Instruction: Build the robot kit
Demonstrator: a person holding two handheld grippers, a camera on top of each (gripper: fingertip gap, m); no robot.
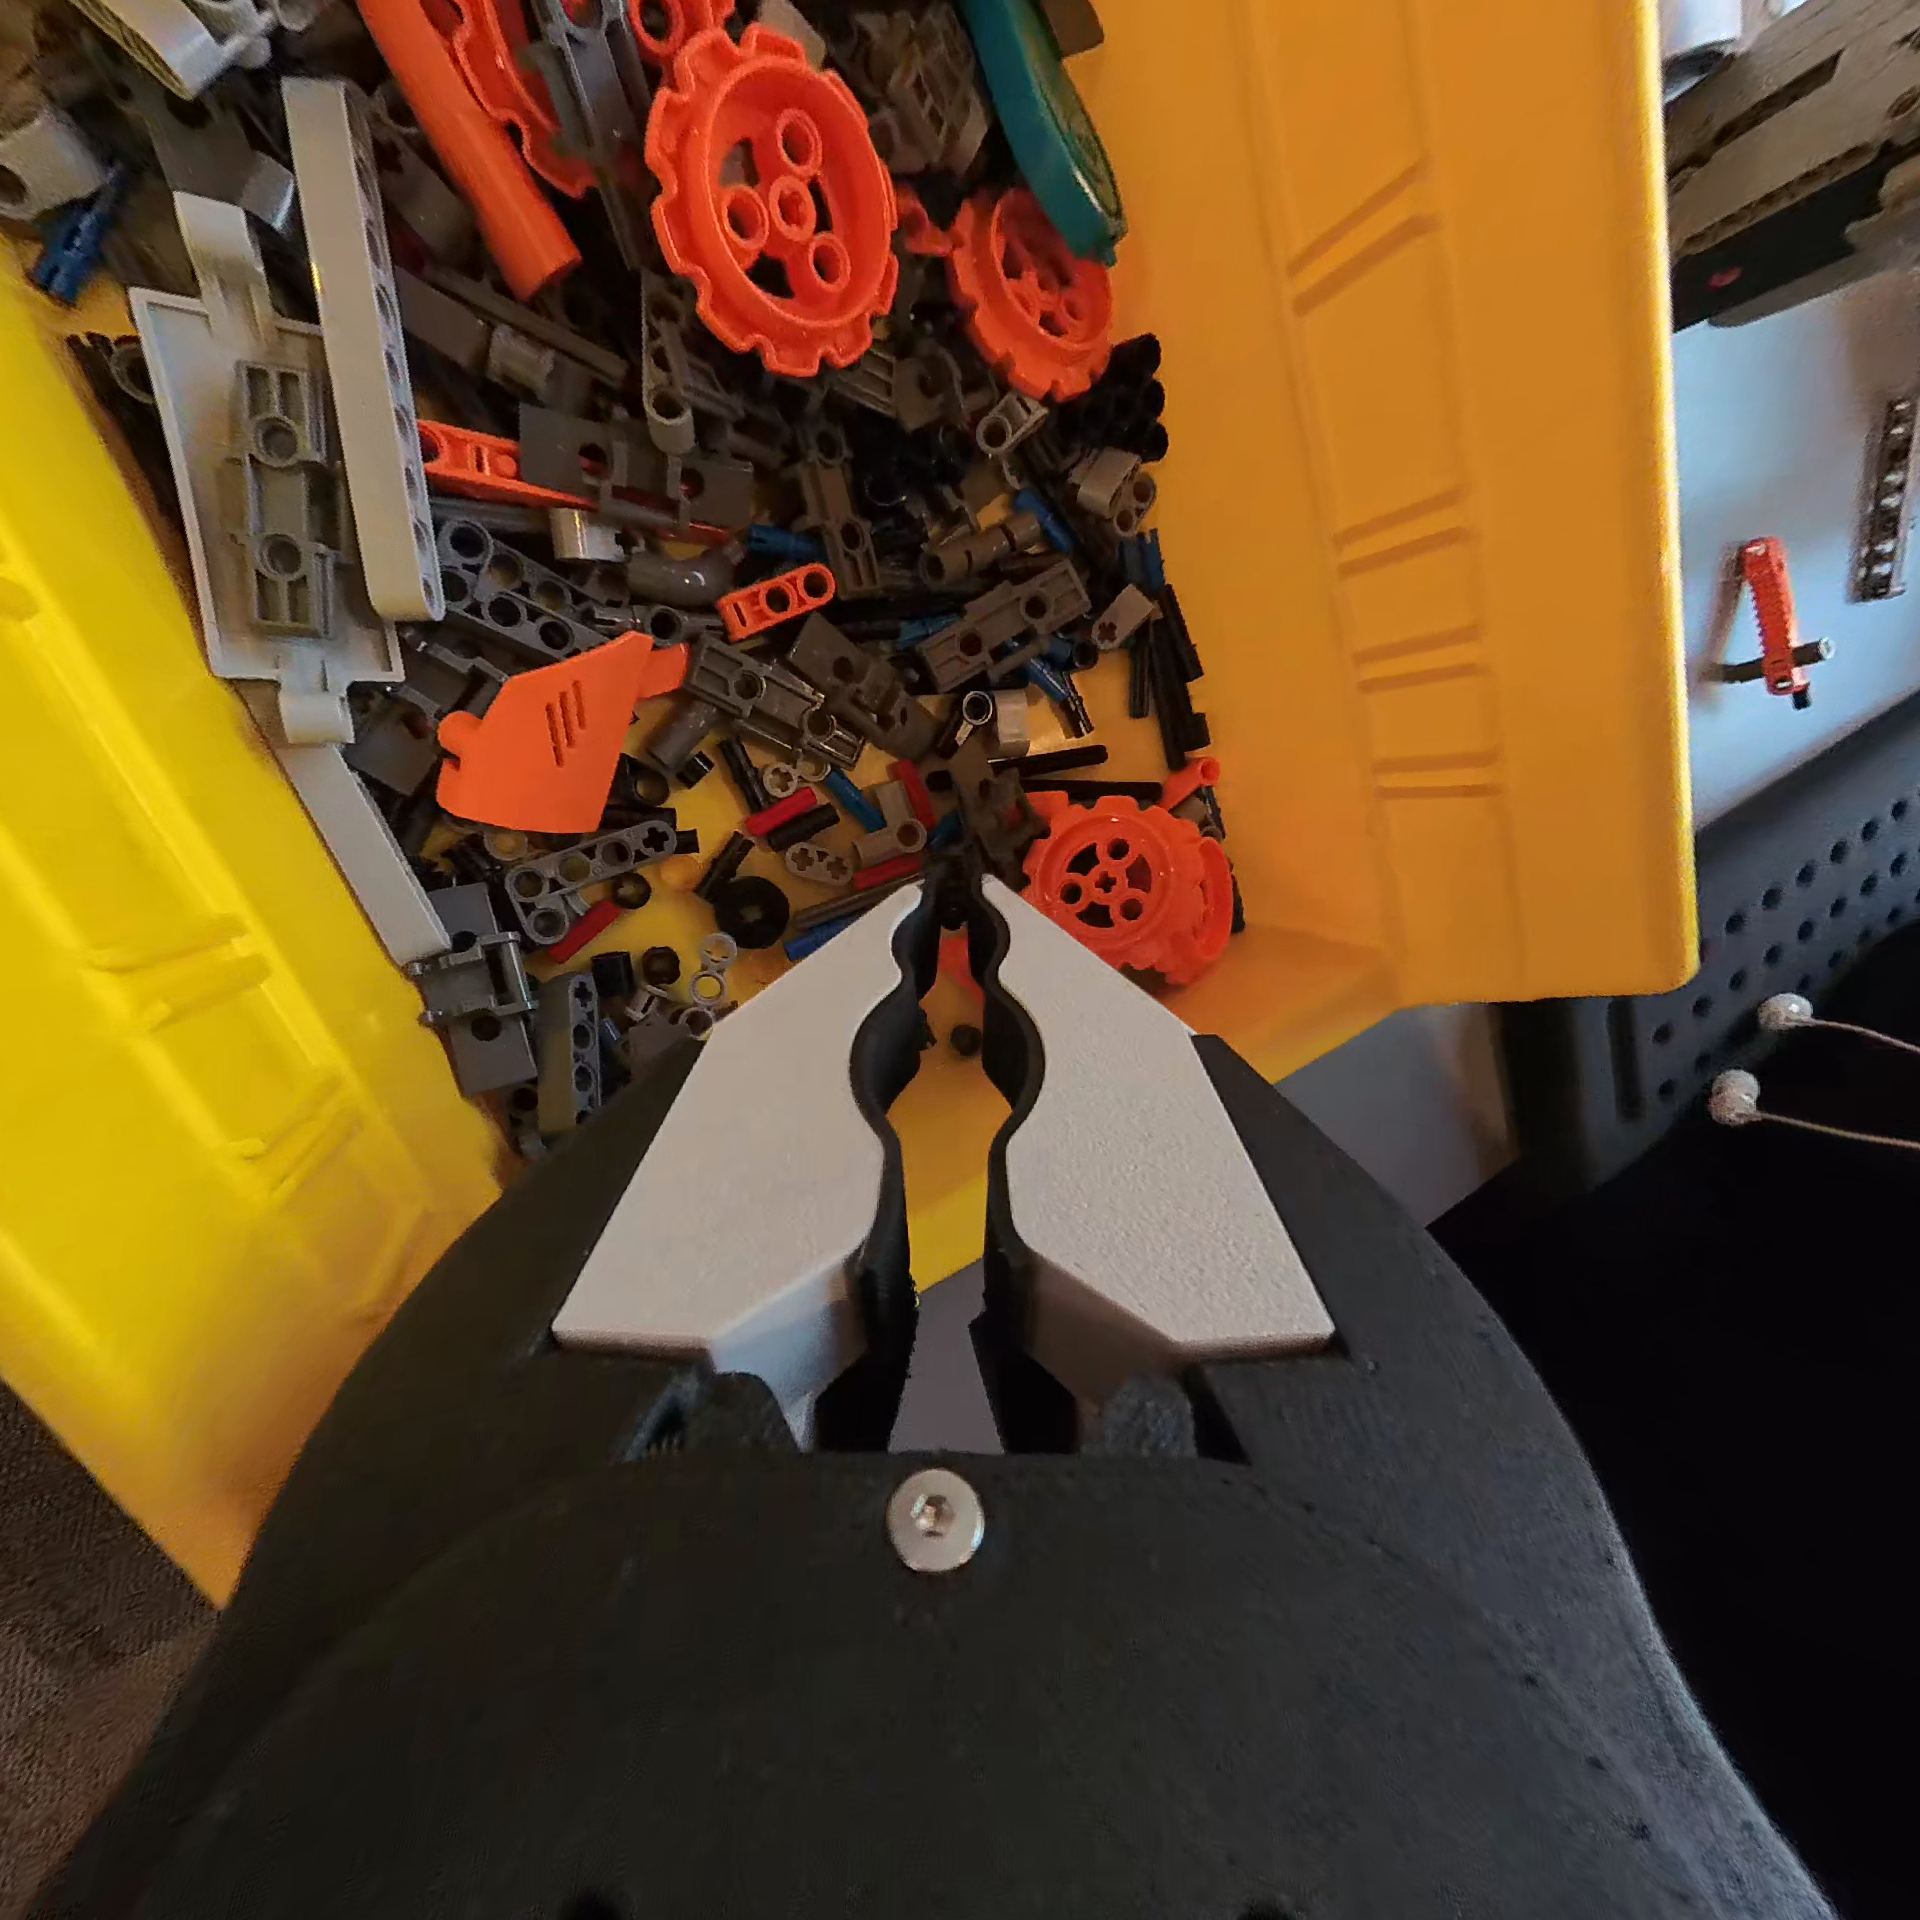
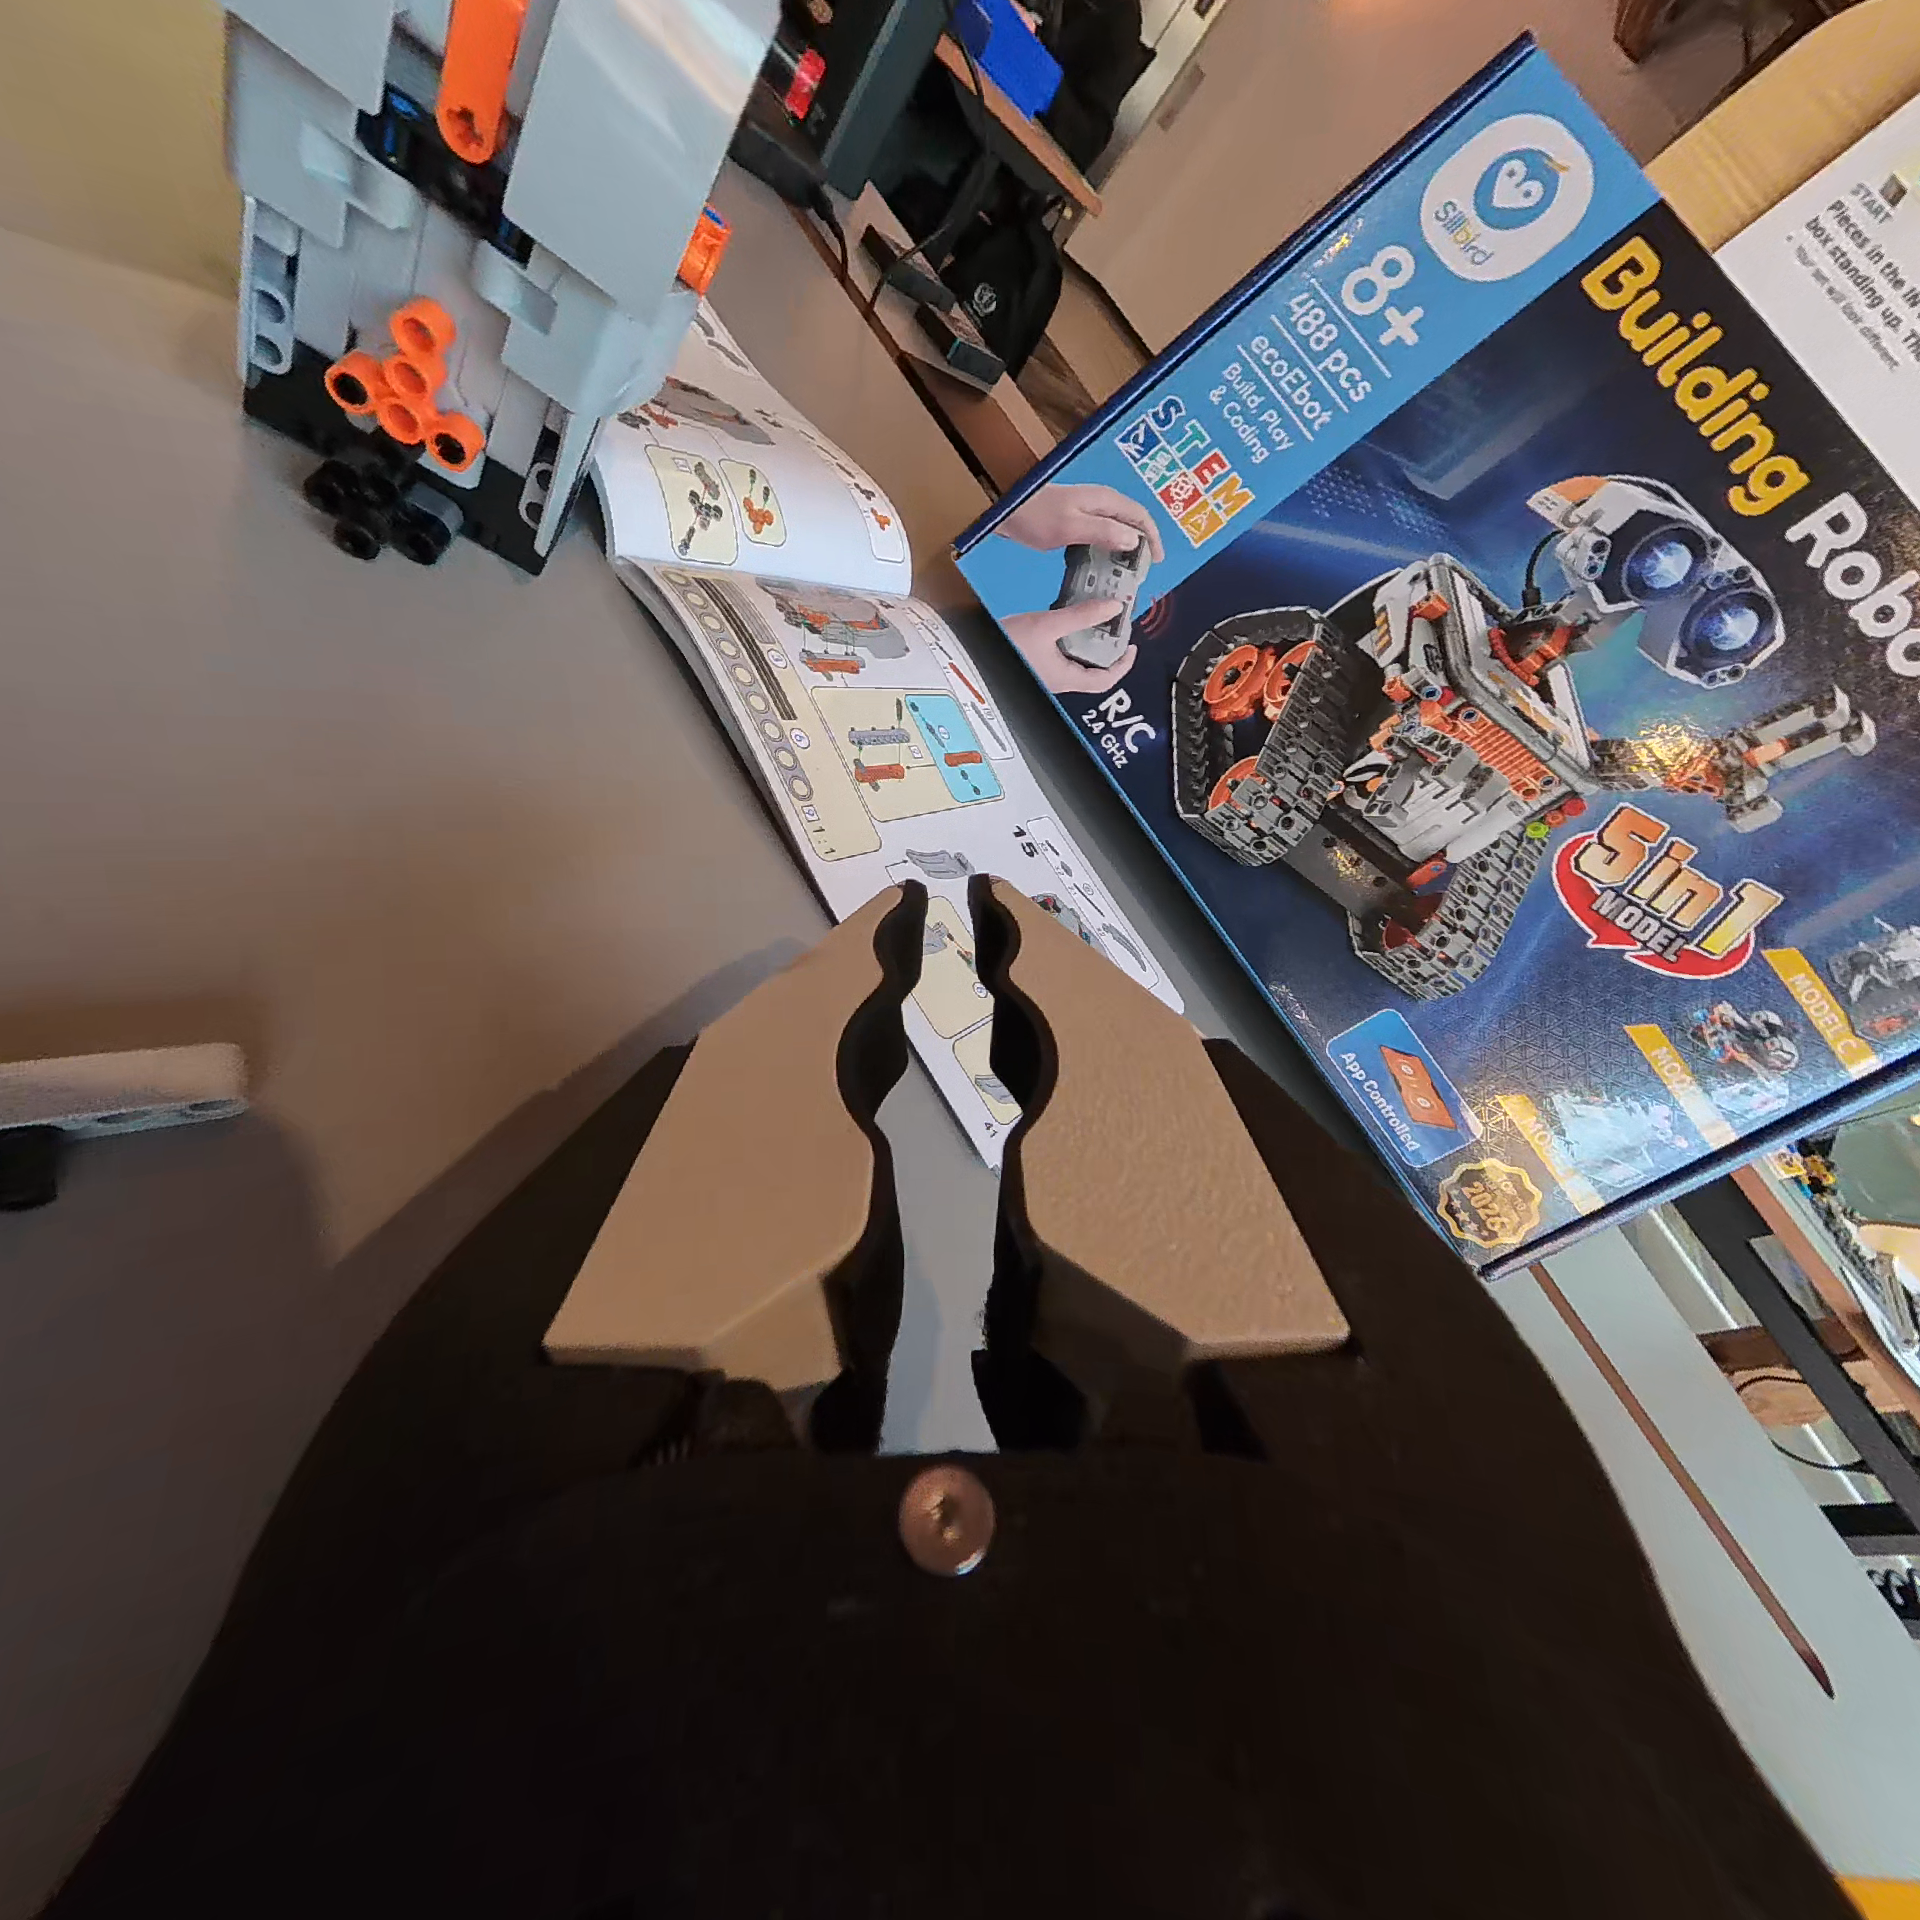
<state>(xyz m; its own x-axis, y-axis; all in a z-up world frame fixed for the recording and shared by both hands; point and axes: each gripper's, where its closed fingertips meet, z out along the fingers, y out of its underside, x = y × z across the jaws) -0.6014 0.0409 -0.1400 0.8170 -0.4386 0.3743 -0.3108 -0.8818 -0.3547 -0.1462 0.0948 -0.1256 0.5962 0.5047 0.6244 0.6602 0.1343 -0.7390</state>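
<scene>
My left gripper [image 1: 953,888] reaches down into a yellow bin [image 1: 1455,520] filled with loose building pieces. Its jaws stand almost together, and a small black piece [image 1: 951,914] sits between the tips. A small orange wheel [image 1: 1122,894] lies just right of the tips, and an orange panel [image 1: 551,738] lies to the left. My right gripper [image 2: 945,888] hovers over an open instruction booklet [image 2: 831,686] on a beige table [image 2: 364,779]. Its jaws are nearly closed with nothing between them. A partly built grey and orange model [image 2: 457,260] stands at the far left.
A large orange gear wheel [image 1: 774,197] and a long grey beam [image 1: 358,353] lie farther back in the bin. An orange part [image 1: 1771,623] lies outside the bin, to the right. A blue kit box [image 2: 1507,675] lies right of the booklet. A grey piece [image 2: 114,1081] sits at the left edge. The tips of one gripper are about 45 cm away from the tips of the other. My left tips are roughly 4 cm from the small orange wheel [image 1: 1122,894].
</scene>
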